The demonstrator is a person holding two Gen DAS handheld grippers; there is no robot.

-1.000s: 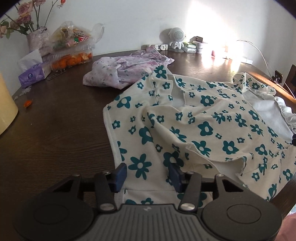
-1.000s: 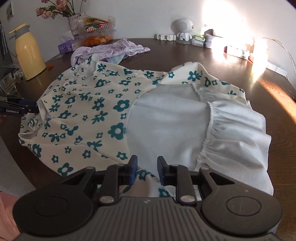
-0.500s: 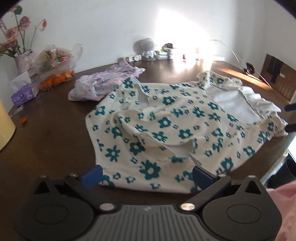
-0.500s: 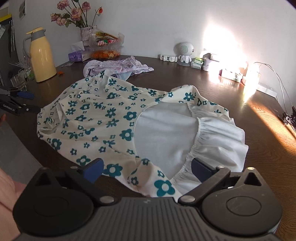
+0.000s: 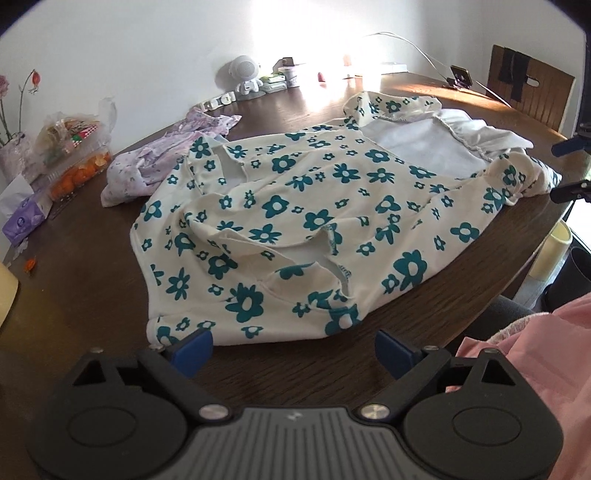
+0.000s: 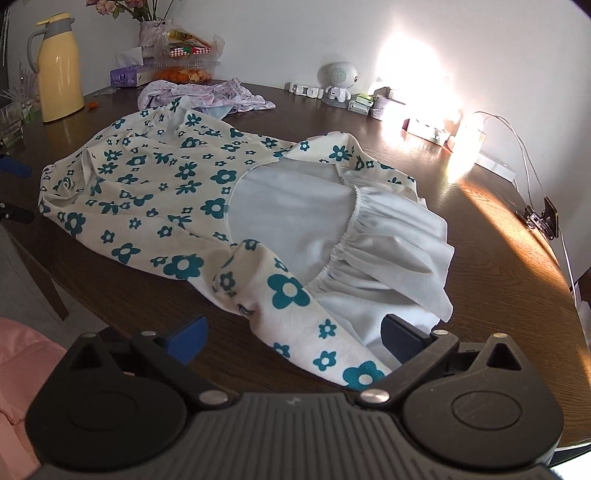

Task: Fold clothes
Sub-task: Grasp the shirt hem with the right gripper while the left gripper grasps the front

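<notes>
Cotton, cream with teal flowers, the dress [image 5: 314, 221] sprawls across mid-frame on the bench [image 5: 74, 258], long axis lower left to upper right; left hand-held gripper [image 5: 293, 349] closing emptily, right hand-held gripper [image 6: 293, 341] spread wide around its hem.

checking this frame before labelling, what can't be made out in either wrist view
- Items along the wall, left wrist view: washed out by sun glare.
- Flowers in the vase, right wrist view: cut off by the top edge.
- Lilac garment, both views: crumpled and partly behind the floral garment, so its type is unclear.
- Near hem of the floral garment, right wrist view: hidden behind the right tool.
</notes>
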